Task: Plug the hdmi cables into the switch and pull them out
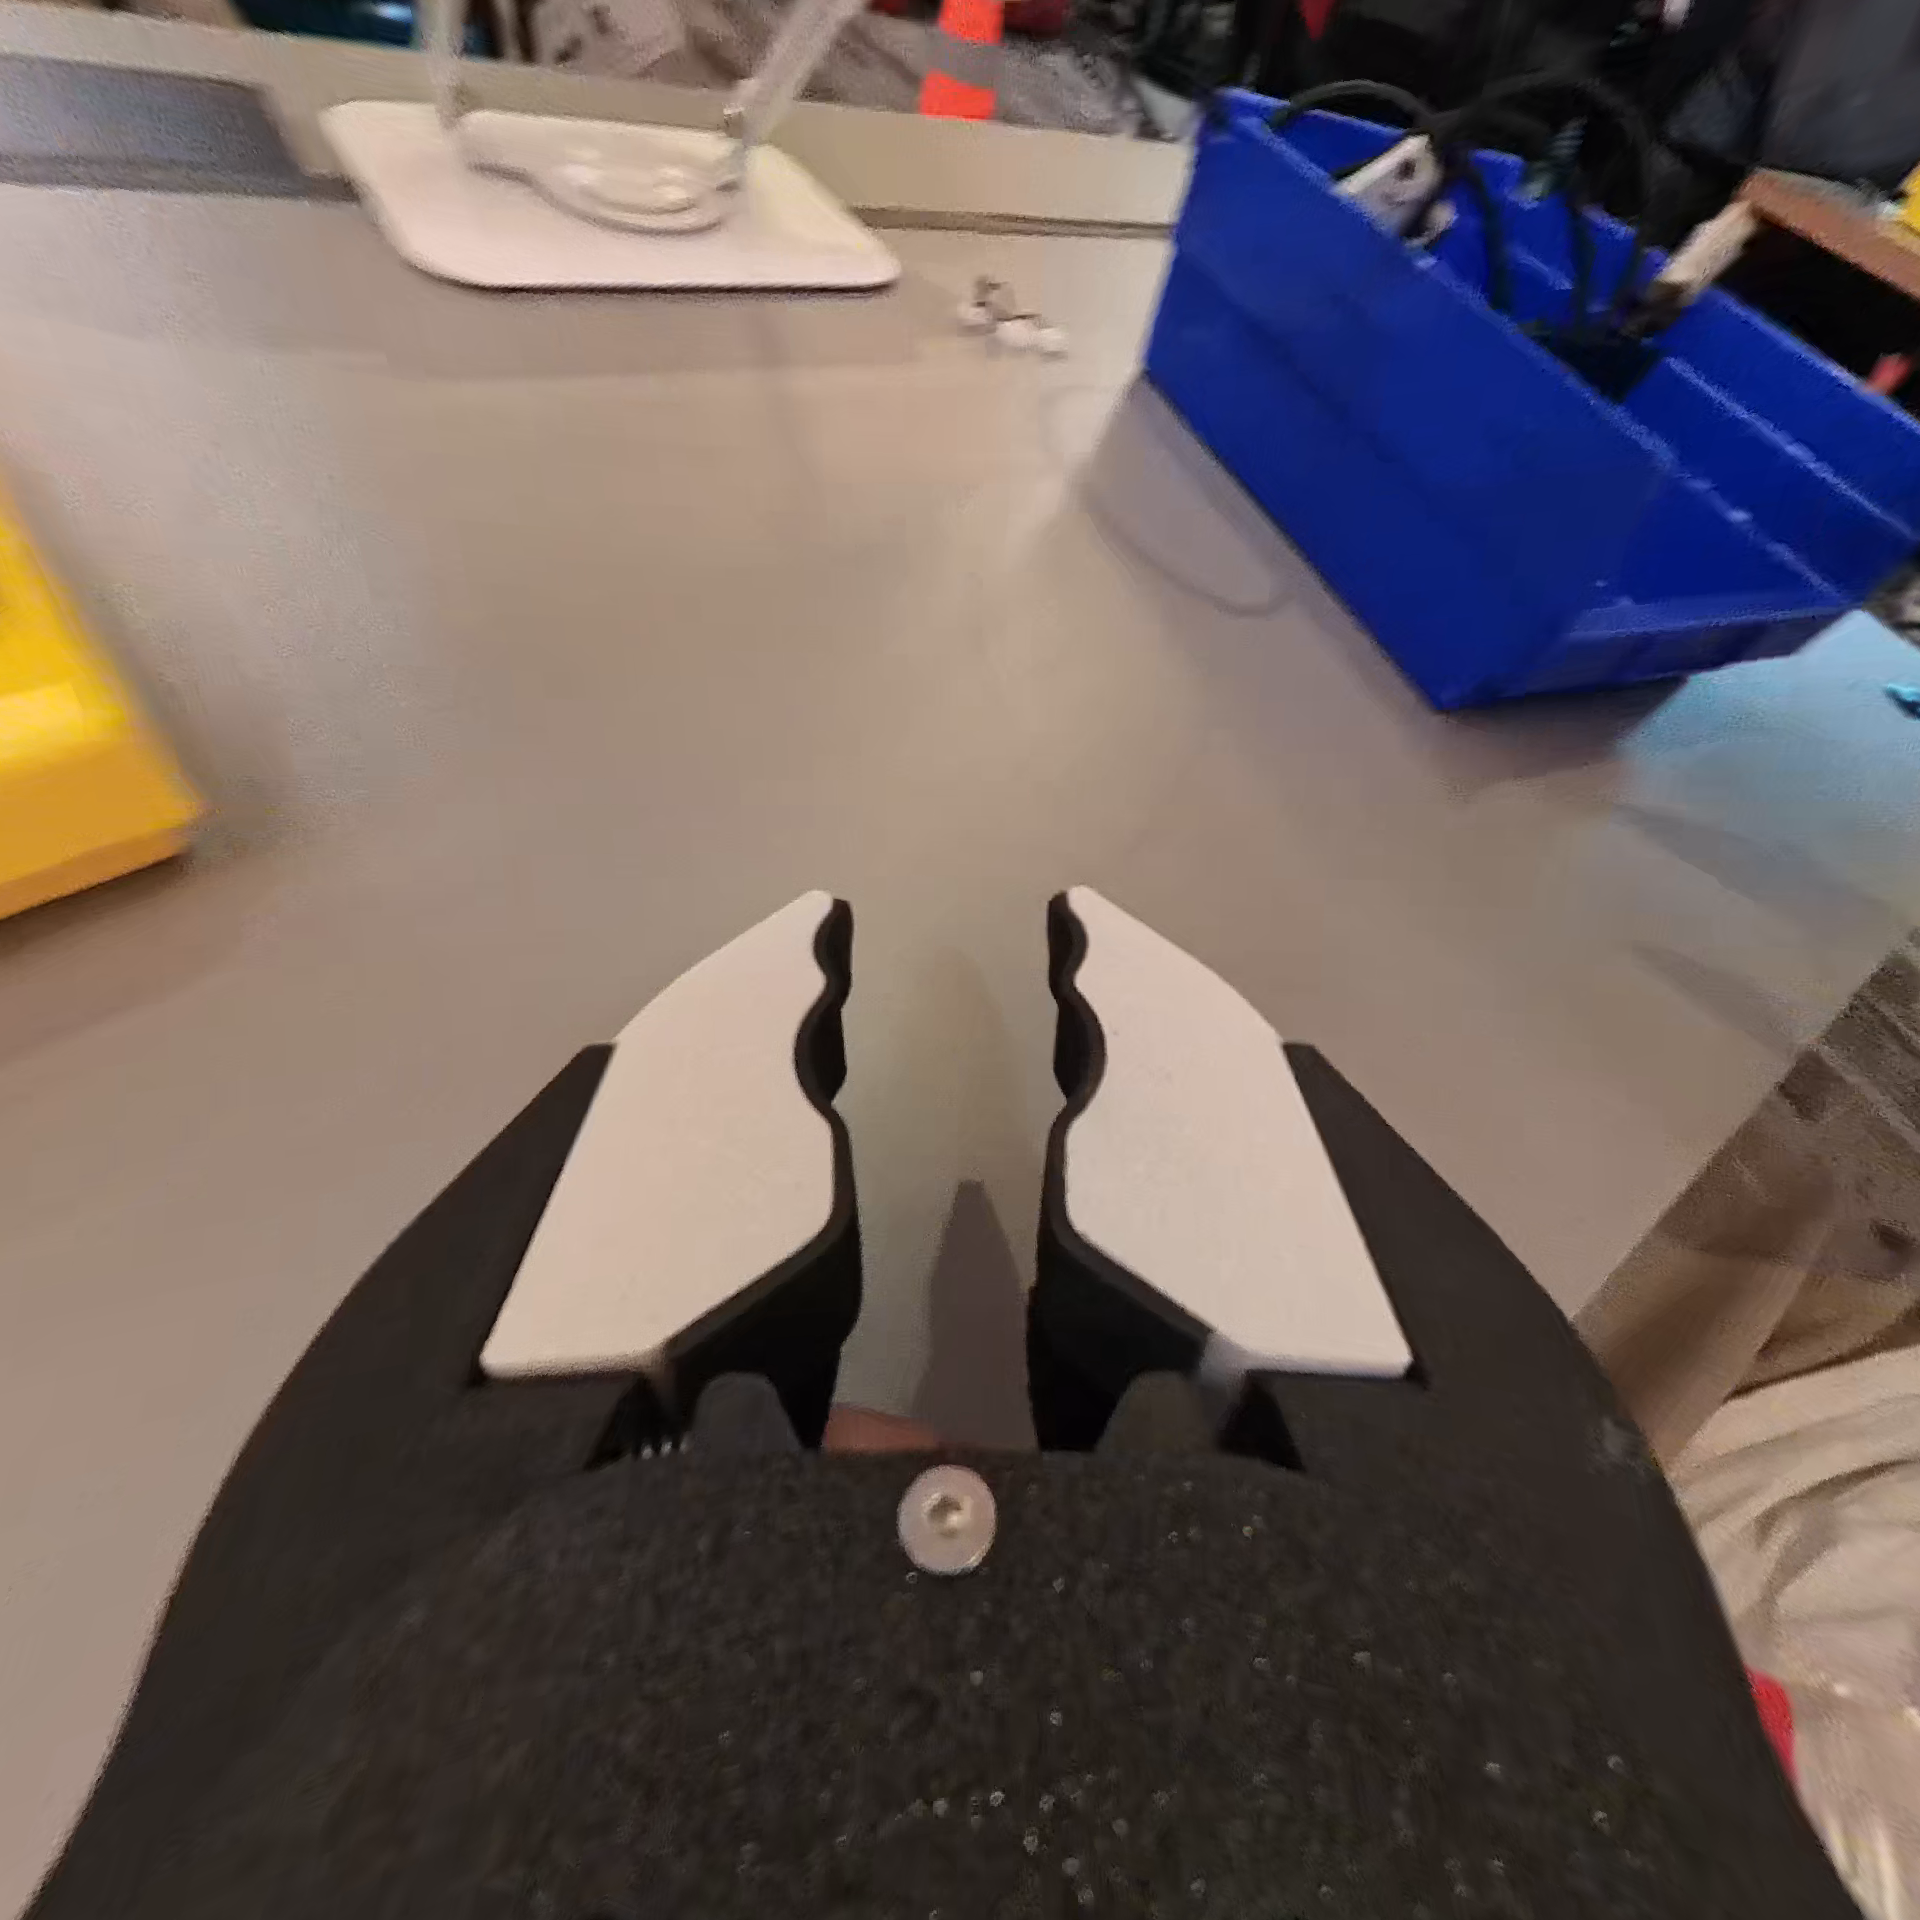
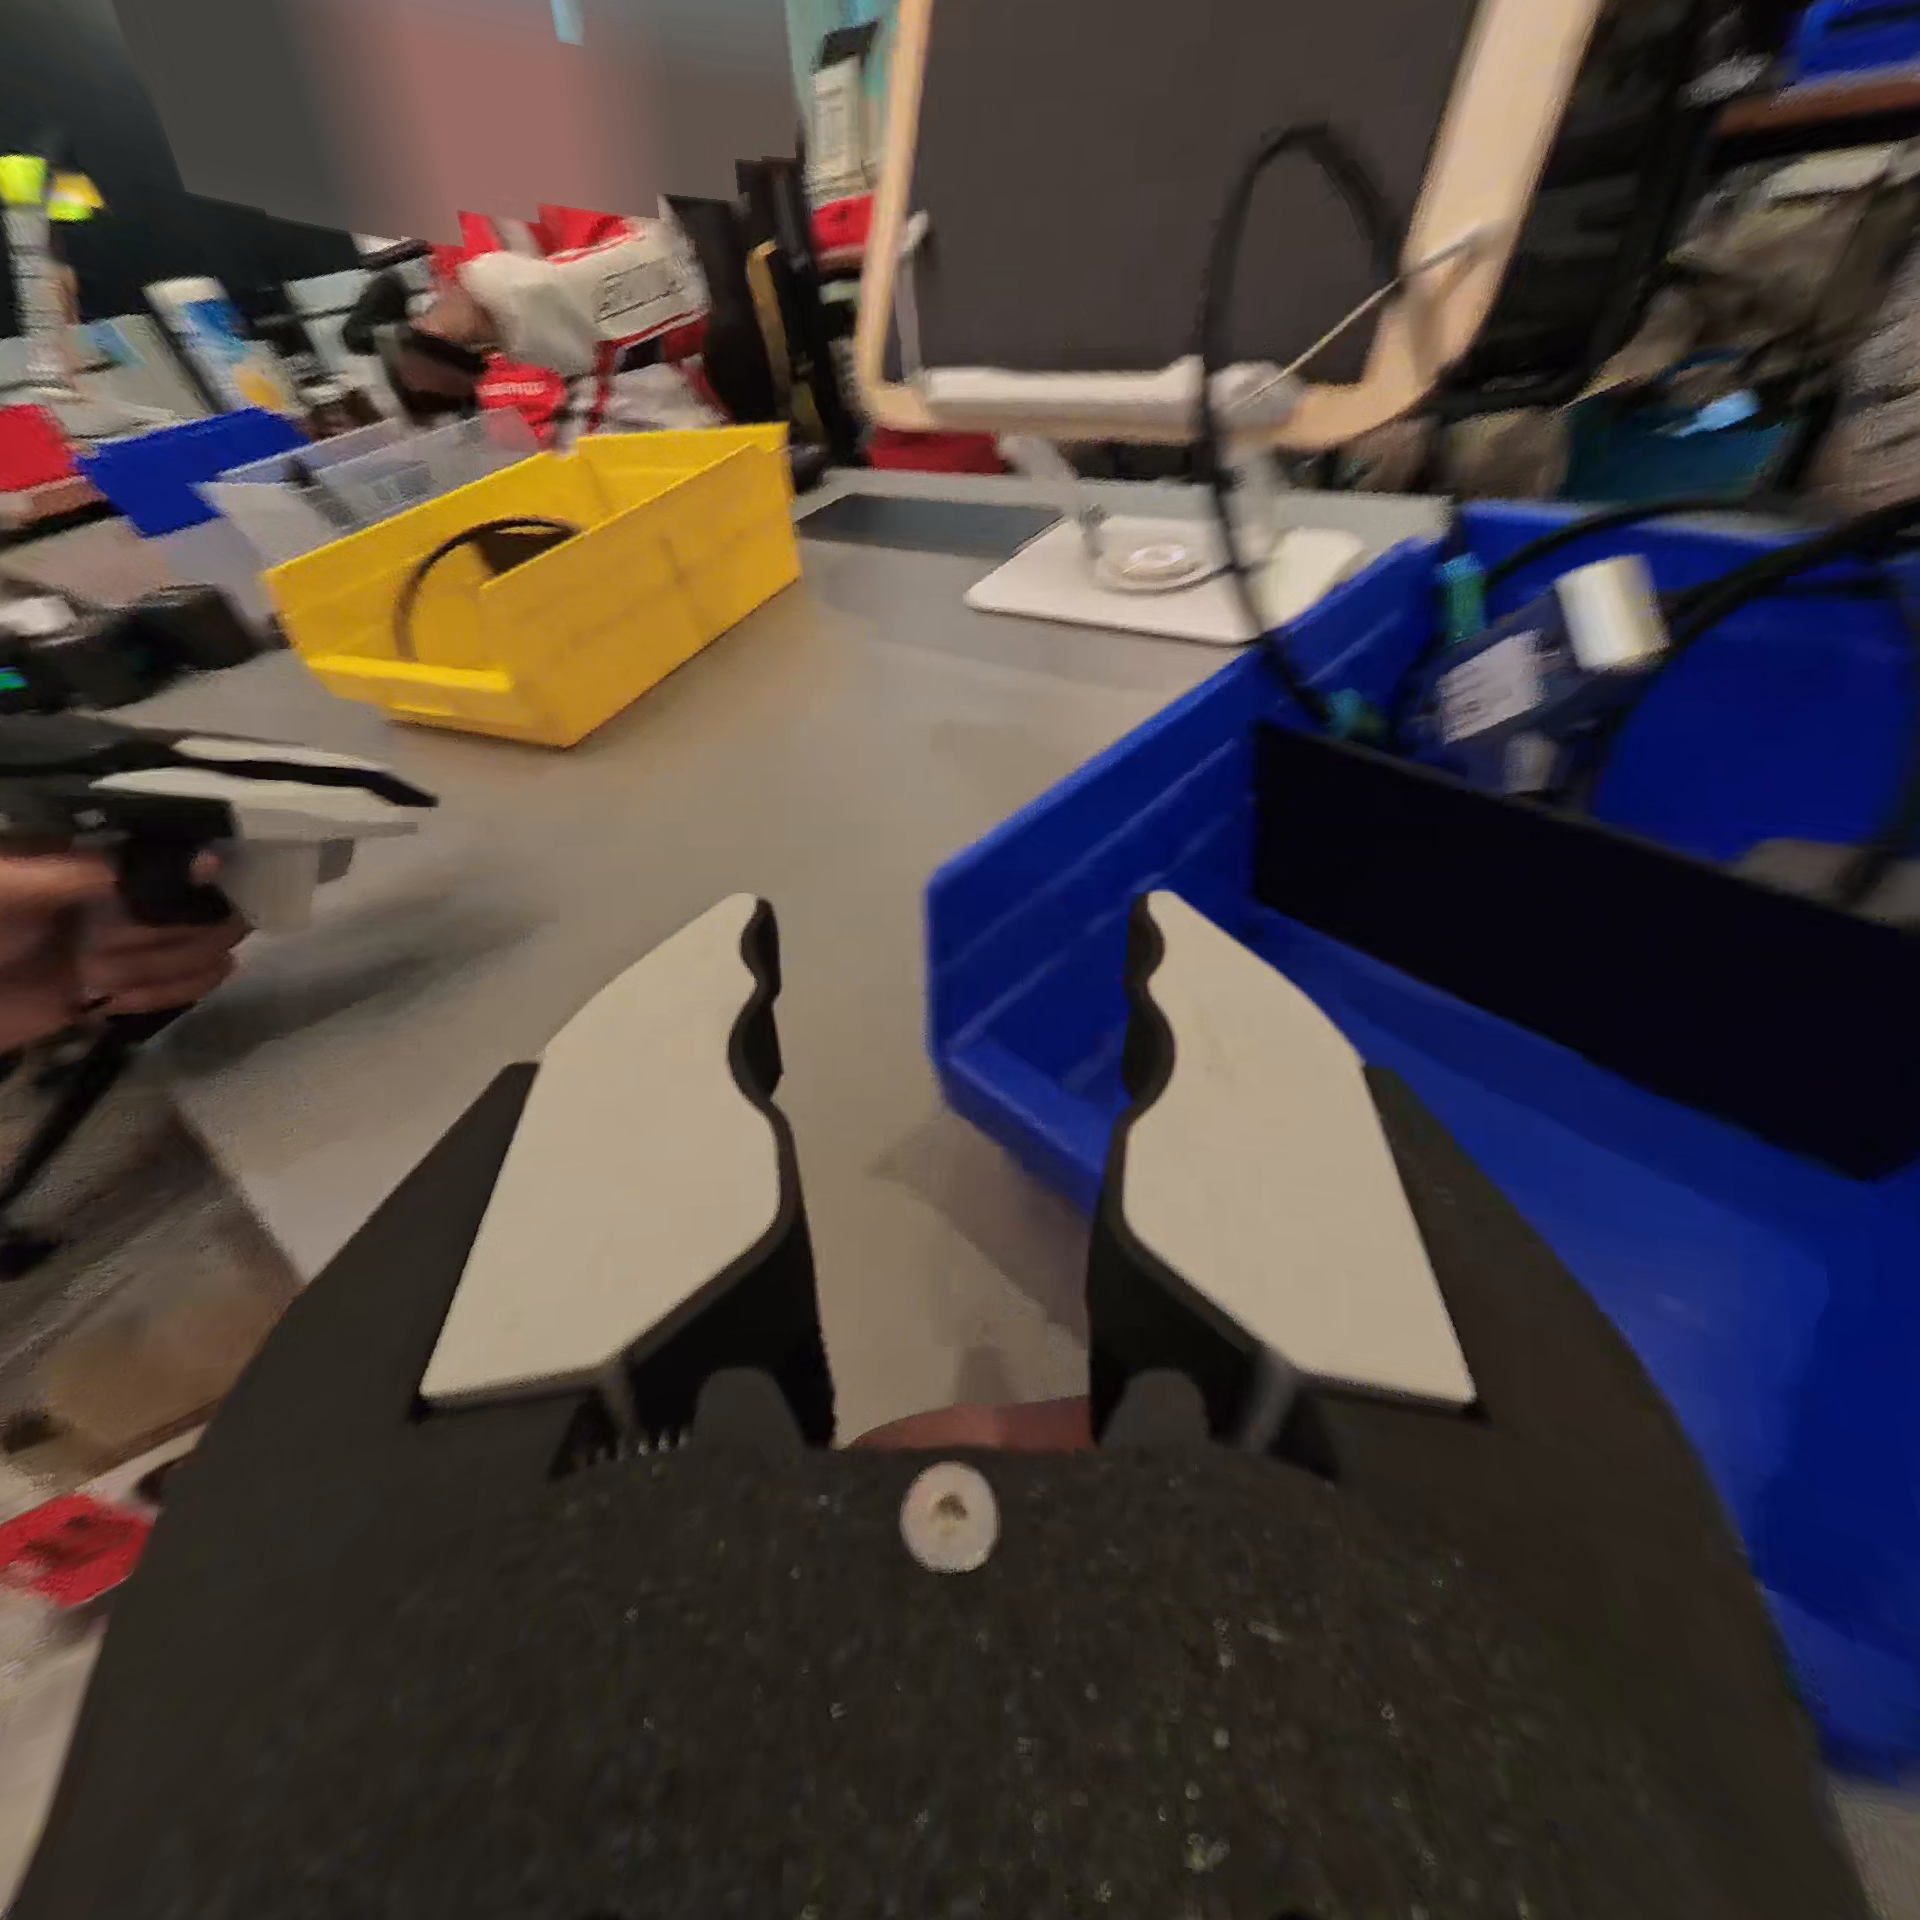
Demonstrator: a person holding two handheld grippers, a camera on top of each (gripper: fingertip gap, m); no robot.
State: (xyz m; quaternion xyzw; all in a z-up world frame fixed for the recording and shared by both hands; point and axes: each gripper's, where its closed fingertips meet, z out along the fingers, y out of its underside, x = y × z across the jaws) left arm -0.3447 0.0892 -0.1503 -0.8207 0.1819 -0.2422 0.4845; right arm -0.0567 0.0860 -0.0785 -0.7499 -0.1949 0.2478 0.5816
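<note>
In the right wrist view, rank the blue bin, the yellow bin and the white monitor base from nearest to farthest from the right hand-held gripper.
From the right hand-held gripper:
1. Blue bin, right beside its right finger.
2. Yellow bin, farther off, ahead to the left.
3. White monitor base, at the table's far side, ahead to the right.

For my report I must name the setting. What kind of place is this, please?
Probably a workshop or lab bench. A grey table holds a blue bin of cables and small devices and a yellow bin with a black cable. A monitor stand sits behind, with cluttered shelves beyond.
</note>
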